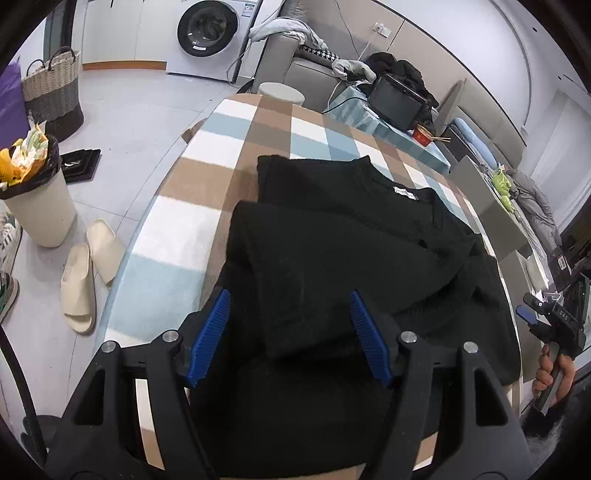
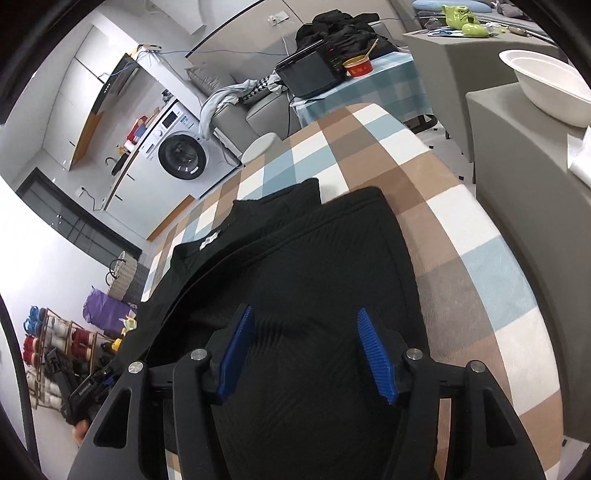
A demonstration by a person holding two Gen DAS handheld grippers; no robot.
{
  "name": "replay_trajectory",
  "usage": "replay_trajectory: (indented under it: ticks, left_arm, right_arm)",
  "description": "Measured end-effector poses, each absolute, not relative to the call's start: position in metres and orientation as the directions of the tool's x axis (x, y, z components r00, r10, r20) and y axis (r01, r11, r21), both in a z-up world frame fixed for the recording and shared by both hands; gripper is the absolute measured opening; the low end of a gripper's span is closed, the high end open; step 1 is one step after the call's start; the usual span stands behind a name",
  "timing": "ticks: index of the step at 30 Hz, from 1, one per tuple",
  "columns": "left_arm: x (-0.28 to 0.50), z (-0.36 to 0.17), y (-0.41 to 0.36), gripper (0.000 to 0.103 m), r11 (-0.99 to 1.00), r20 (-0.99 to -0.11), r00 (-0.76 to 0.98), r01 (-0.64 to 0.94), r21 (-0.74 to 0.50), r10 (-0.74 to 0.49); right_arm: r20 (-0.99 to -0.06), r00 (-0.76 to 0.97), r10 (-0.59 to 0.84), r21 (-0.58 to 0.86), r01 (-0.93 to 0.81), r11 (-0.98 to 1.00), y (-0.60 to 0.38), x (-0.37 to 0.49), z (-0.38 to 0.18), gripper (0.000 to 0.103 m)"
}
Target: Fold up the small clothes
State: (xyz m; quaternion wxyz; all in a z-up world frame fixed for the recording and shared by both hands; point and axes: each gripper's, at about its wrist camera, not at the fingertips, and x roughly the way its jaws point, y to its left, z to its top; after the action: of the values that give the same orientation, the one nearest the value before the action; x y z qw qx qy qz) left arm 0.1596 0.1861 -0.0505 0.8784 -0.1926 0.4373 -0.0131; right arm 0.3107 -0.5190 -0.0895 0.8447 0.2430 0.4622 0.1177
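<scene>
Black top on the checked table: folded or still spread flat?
Partly folded: the black top has its sleeve sides turned over its body; collar label still showing.

- Garment [image 1: 332, 240]: solid black, with a small white label [image 1: 405, 193] at the neck.
- Table [image 1: 221, 184]: check of brown, pale blue and white squares.
- Left tool [image 1: 290, 336]: black frame, ribbed blue pads [image 1: 208, 336].
- Right tool [image 2: 308, 354]: the same black and blue.
- Slippers [image 1: 88, 273]: cream.
- Bin [image 1: 40, 206]: cream, black liner, yellow and green rubbish on top.
- Basket [image 1: 53, 92]: woven, beige over dark grey.
- Washer [image 1: 212, 35]: white, black door ring.
- Floor [image 1: 129, 110]: pale grey tiles.
- Cup [image 2: 357, 67]: red with a gold rim.
- Basin [image 2: 546, 85]: white.
- Bag [image 2: 105, 310]: purple.
</scene>
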Motion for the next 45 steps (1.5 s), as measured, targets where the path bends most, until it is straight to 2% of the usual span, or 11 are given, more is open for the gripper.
replay_trajectory:
  ticks: [3, 4, 5, 6, 14, 17, 19, 21, 26, 36, 45]
  left_arm:
    - [0.158, -0.057, 0.192, 0.062, 0.903, -0.756, 0.613, -0.157, -0.4, -0.228]
    - [0.16, -0.059, 0.193, 0.055, 0.895, -0.752, 0.612, -0.157, -0.418, -0.244]
    - [0.161, -0.059, 0.193, 0.029, 0.885, -0.744, 0.617, -0.158, -0.437, -0.257]
    - [0.163, -0.059, 0.193, 0.015, 0.883, -0.74, 0.619, -0.155, -0.443, -0.263]
    - [0.197, -0.001, 0.205, 0.009, 0.853, -0.581, 0.778, -0.116, -0.508, -0.241]
    - [0.222, 0.01, 0.213, 0.011, 0.844, -0.553, 0.805, -0.131, -0.521, -0.216]
    - [0.241, 0.001, 0.225, 0.028, 0.823, -0.57, 0.796, -0.177, -0.539, -0.203]
    - [0.251, -0.012, 0.235, 0.055, 0.811, -0.631, 0.753, -0.245, -0.532, -0.187]
    - [0.236, -0.036, 0.239, 0.071, 0.84, -0.665, 0.725, -0.24, -0.487, -0.178]
    - [0.259, -0.079, 0.202, 0.073, 0.949, -0.795, 0.597, -0.178, -0.26, -0.105]
    - [0.294, -0.082, 0.192, 0.071, 0.973, -0.807, 0.588, -0.156, -0.17, -0.047]
  right_arm:
    - [-0.722, 0.544, 0.427, 0.523, 0.024, 0.852, -0.519, 0.309, -0.093, 0.06]
    - [-0.723, 0.543, 0.427, 0.52, 0.021, 0.854, -0.518, 0.31, -0.094, 0.06]
    - [-0.725, 0.54, 0.428, 0.519, 0.019, 0.855, -0.516, 0.311, -0.095, 0.06]
    - [-0.726, 0.537, 0.429, 0.518, 0.018, 0.855, -0.515, 0.312, -0.095, 0.06]
    - [-0.715, 0.546, 0.436, 0.518, -0.004, 0.855, -0.509, 0.318, -0.087, 0.06]
    - [-0.718, 0.556, 0.419, 0.515, 0.02, 0.857, -0.515, 0.32, -0.084, 0.06]
    - [-0.728, 0.56, 0.396, 0.499, 0.037, 0.866, -0.519, 0.32, -0.085, 0.06]
    - [-0.751, 0.554, 0.359, 0.47, 0.067, 0.88, -0.526, 0.318, -0.088, 0.06]
    - [-0.786, 0.54, 0.303, 0.423, 0.111, 0.899, -0.541, 0.323, -0.093, 0.06]
    - [-0.813, 0.524, 0.253, 0.392, 0.172, 0.904, -0.545, 0.382, -0.114, 0.06]
    - [-0.827, 0.525, 0.201, 0.285, 0.082, 0.955, -0.524, 0.408, -0.124, 0.06]
